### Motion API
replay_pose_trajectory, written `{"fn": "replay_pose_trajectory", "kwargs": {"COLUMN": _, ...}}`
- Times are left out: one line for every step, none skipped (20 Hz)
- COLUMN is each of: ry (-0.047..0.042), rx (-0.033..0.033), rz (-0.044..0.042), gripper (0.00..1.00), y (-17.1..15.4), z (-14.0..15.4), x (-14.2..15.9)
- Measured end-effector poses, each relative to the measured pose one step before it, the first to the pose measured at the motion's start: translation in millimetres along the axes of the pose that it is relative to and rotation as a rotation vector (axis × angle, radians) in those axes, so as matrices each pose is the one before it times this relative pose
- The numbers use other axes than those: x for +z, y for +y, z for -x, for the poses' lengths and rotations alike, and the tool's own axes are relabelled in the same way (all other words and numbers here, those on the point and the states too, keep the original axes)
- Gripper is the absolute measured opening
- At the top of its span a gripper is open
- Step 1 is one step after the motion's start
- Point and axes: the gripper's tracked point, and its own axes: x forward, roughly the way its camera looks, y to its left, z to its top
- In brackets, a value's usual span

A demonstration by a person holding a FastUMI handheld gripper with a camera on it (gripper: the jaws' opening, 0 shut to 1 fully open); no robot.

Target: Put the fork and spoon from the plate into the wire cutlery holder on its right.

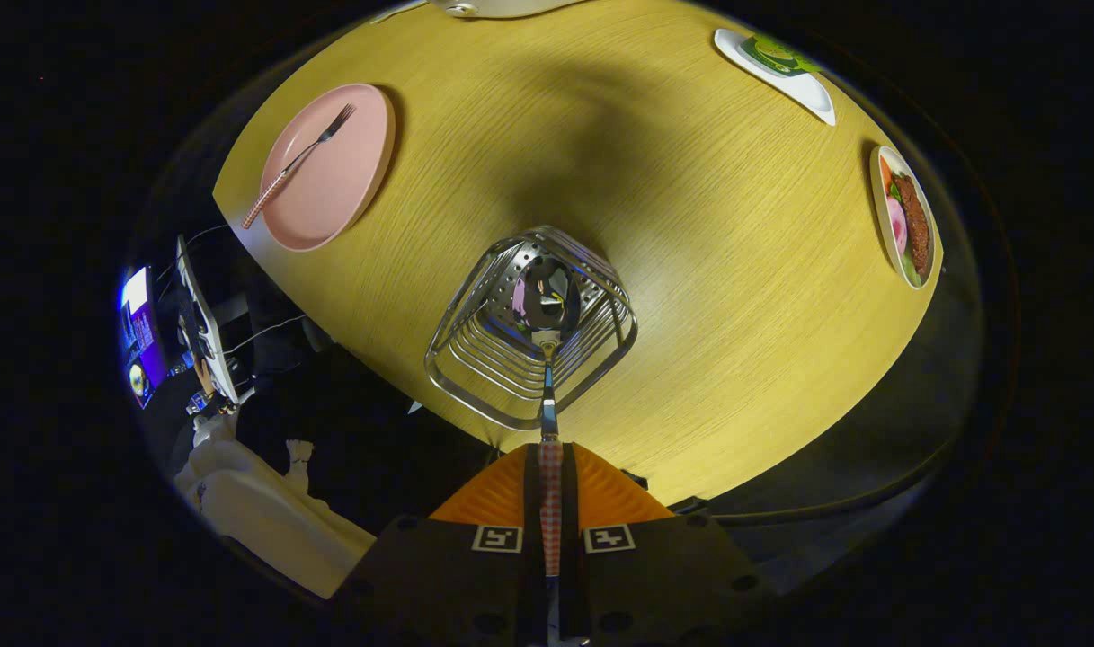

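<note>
My gripper looks straight down and is shut on the checked handle of the spoon. The spoon hangs bowl-down, its bowl inside the mouth of the wire cutlery holder, which stands on the yellow wooden table just ahead of the fingers. Beyond and to the left of the holder lies the pink plate. The fork rests across that plate, tines away from me, its checked handle sticking out over the plate's near rim.
A white dish with green food and a plate with meat and vegetables sit near the table's right edge. The table's near edge runs just under the holder. A monitor and cables stand off the table at left.
</note>
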Motion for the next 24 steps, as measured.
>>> {"fn": "replay_pose_trajectory", "kwargs": {"ry": 0.00087, "rx": -0.00226, "rz": 0.00082, "gripper": 0.10, "y": -0.82, "z": 1.36, "x": 1.69}}
{"fn": "replay_pose_trajectory", "kwargs": {"ry": -0.00006, "rx": 0.00503, "rz": -0.00201, "gripper": 0.12, "y": 0.84, "z": 2.13, "x": 1.96}}
{"fn": "replay_pose_trajectory", "kwargs": {"ry": -0.00277, "rx": 0.00365, "rz": -0.00413, "gripper": 0.13, "y": 0.65, "z": -0.20, "x": 1.38}}
{"fn": "replay_pose_trajectory", "kwargs": {"ry": -0.01195, "rx": 0.00371, "rz": -0.00473, "gripper": 0.16, "y": 1.19, "z": 3.00, "x": 2.69}}
{"fn": "replay_pose_trajectory", "kwargs": {"ry": -0.01531, "rx": 0.00052, "rz": -0.00138, "gripper": 0.16, "y": 0.07, "z": 3.03, "x": 2.92}}
{"fn": "replay_pose_trajectory", "kwargs": {"ry": -0.01890, "rx": -0.00936, "rz": 0.00020, "gripper": 0.16, "y": -2.15, "z": 1.60, "x": 3.07}}
{"fn": "replay_pose_trajectory", "kwargs": {"ry": -0.01788, "rx": 0.00153, "rz": -0.00522, "gripper": 0.19, "y": 0.36, "z": 2.45, "x": 2.32}}
{"fn": "replay_pose_trajectory", "kwargs": {"ry": -0.01885, "rx": 0.00064, "rz": -0.00452, "gripper": 0.23, "y": 0.39, "z": 4.26, "x": 2.19}}
{"fn": "replay_pose_trajectory", "kwargs": {"ry": -0.01874, "rx": 0.00455, "rz": -0.00060, "gripper": 0.24, "y": 1.44, "z": 3.26, "x": 0.35}}
{"fn": "replay_pose_trajectory", "kwargs": {"ry": -0.02006, "rx": 0.00216, "rz": 0.00193, "gripper": 0.36, "y": 0.06, "z": 4.61, "x": 1.21}}
{"fn": "replay_pose_trajectory", "kwargs": {"ry": -0.03015, "rx": 0.00665, "rz": -0.00483, "gripper": 0.47, "y": 1.32, "z": 3.94, "x": 1.55}}
{"fn": "replay_pose_trajectory", "kwargs": {"ry": -0.03378, "rx": 0.00894, "rz": -0.00971, "gripper": 0.56, "y": 2.74, "z": 5.08, "x": 1.31}}
{"fn": "replay_pose_trajectory", "kwargs": {"ry": -0.03126, "rx": 0.01117, "rz": -0.01072, "gripper": 0.65, "y": 2.36, "z": 5.14, "x": 0.56}}
{"fn": "replay_pose_trajectory", "kwargs": {"ry": -0.03592, "rx": 0.01234, "rz": -0.01647, "gripper": 0.71, "y": 2.32, "z": 6.13, "x": 1.15}}
{"fn": "replay_pose_trajectory", "kwargs": {"ry": -0.03791, "rx": 0.01454, "rz": -0.01729, "gripper": 0.77, "y": 3.27, "z": 6.83, "x": 1.35}}
{"fn": "replay_pose_trajectory", "kwargs": {"ry": -0.03982, "rx": 0.01410, "rz": -0.02003, "gripper": 0.88, "y": 2.80, "z": 7.44, "x": 0.89}}
{"fn": "replay_pose_trajectory", "kwargs": {"ry": -0.04170, "rx": 0.01078, "rz": -0.01920, "gripper": 0.93, "y": 2.98, "z": 7.23, "x": 1.43}}
{"fn": "replay_pose_trajectory", "kwargs": {"ry": -0.04256, "rx": 0.00672, "rz": -0.01755, "gripper": 0.99, "y": 1.78, "z": 6.35, "x": 1.20}}
{"fn": "replay_pose_trajectory", "kwargs": {"ry": -0.04346, "rx": 0.01181, "rz": -0.01600, "gripper": 0.98, "y": 3.69, "z": 6.16, "x": 2.00}}
{"fn": "replay_pose_trajectory", "kwargs": {"ry": -0.04099, "rx": 0.01370, "rz": -0.01573, "gripper": 0.98, "y": 5.79, "z": 6.67, "x": -0.44}}
{"fn": "replay_pose_trajectory", "kwargs": {"ry": -0.04746, "rx": 0.00373, "rz": -0.01417, "gripper": 0.99, "y": 3.49, "z": 7.82, "x": 1.57}}
{"fn": "replay_pose_trajectory", "kwargs": {"ry": -0.06001, "rx": 0.00699, "rz": -0.00988, "gripper": 1.00, "y": 4.25, "z": 5.98, "x": 4.54}}
{"fn": "replay_pose_trajectory", "kwargs": {"ry": -0.06279, "rx": 0.00310, "rz": -0.01008, "gripper": 1.00, "y": 5.42, "z": 6.42, "x": 5.28}}
{"fn": "replay_pose_trajectory", "kwargs": {"ry": -0.06085, "rx": -0.00038, "rz": -0.01136, "gripper": 1.00, "y": 4.37, "z": 7.28, "x": 3.73}}
